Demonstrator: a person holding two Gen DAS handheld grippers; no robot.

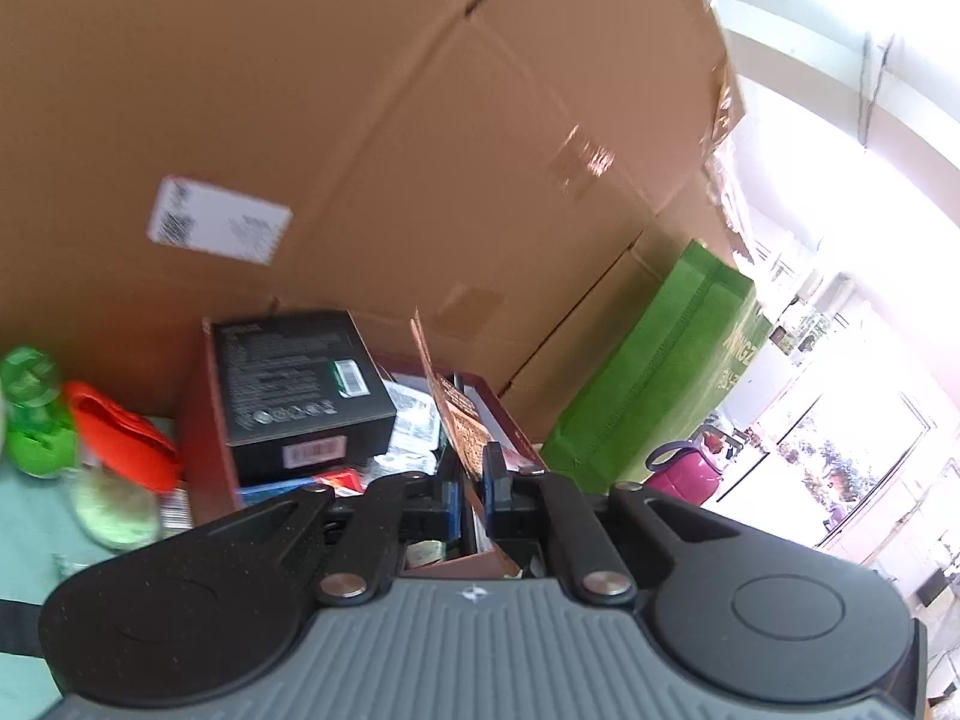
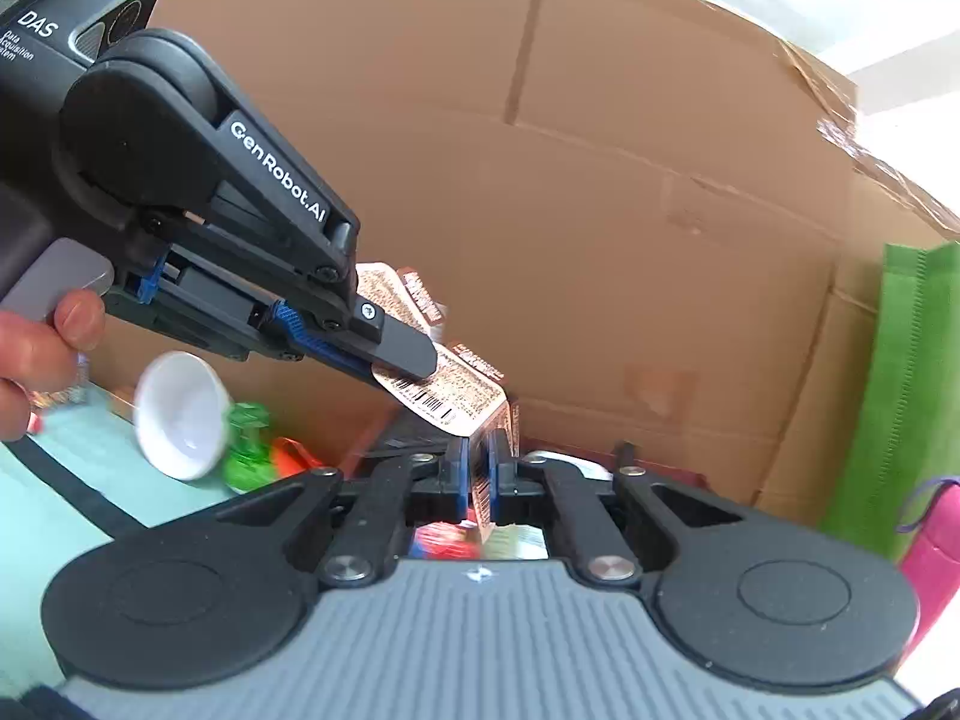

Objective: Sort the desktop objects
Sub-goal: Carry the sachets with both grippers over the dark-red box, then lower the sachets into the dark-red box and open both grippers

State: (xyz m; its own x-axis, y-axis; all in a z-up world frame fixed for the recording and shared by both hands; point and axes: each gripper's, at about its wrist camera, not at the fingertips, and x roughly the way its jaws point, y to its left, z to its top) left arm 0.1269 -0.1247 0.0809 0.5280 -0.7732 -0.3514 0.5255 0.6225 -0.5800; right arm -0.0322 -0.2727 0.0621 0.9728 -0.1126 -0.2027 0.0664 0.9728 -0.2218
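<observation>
Both grippers hold one brown printed cardboard packet with a barcode (image 2: 462,396), lifted above a dark red box (image 1: 204,432). My left gripper (image 1: 473,480) is shut on the packet (image 1: 459,420); in the right wrist view it (image 2: 402,360) comes in from the upper left and clamps the packet's upper end. My right gripper (image 2: 477,468) is shut on the packet's lower edge. The red box holds a black carton (image 1: 300,384) and loose papers.
A large cardboard box (image 1: 420,120) fills the background. A green bag (image 1: 654,372) and a pink bottle (image 1: 684,471) stand at the right. A green bottle (image 1: 30,414), an orange item (image 1: 120,444) and a white bowl (image 2: 180,420) lie left on the teal table (image 1: 30,516).
</observation>
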